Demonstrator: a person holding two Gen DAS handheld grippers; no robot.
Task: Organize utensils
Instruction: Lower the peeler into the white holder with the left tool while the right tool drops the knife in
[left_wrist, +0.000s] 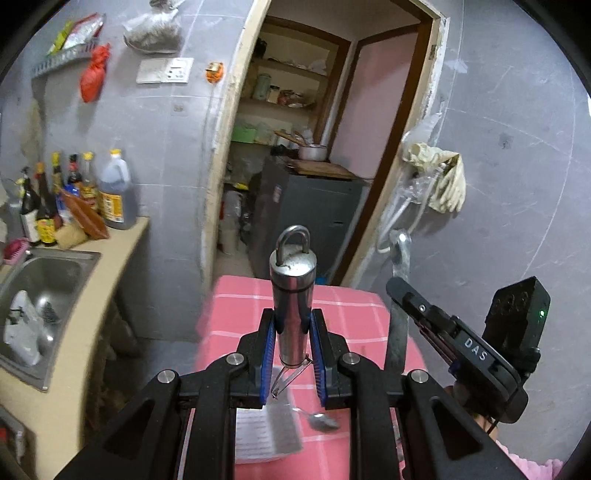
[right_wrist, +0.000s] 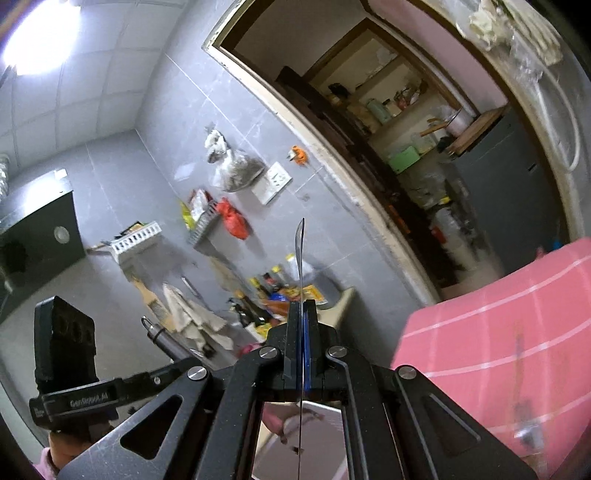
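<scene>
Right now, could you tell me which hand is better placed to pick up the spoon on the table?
Left, probably. The spoon lies just below the left gripper; the right gripper sits off to the side. Both are full, though: left grips a steel handle, right a flat blade.

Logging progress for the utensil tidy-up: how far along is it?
Nothing looks put away yet. In hand: the left gripper clamps a steel-handled utensil, the right gripper holds a flat metal utensil edge-on; both are lifted. Left: a spoon still lies on the pink cloth.
</scene>
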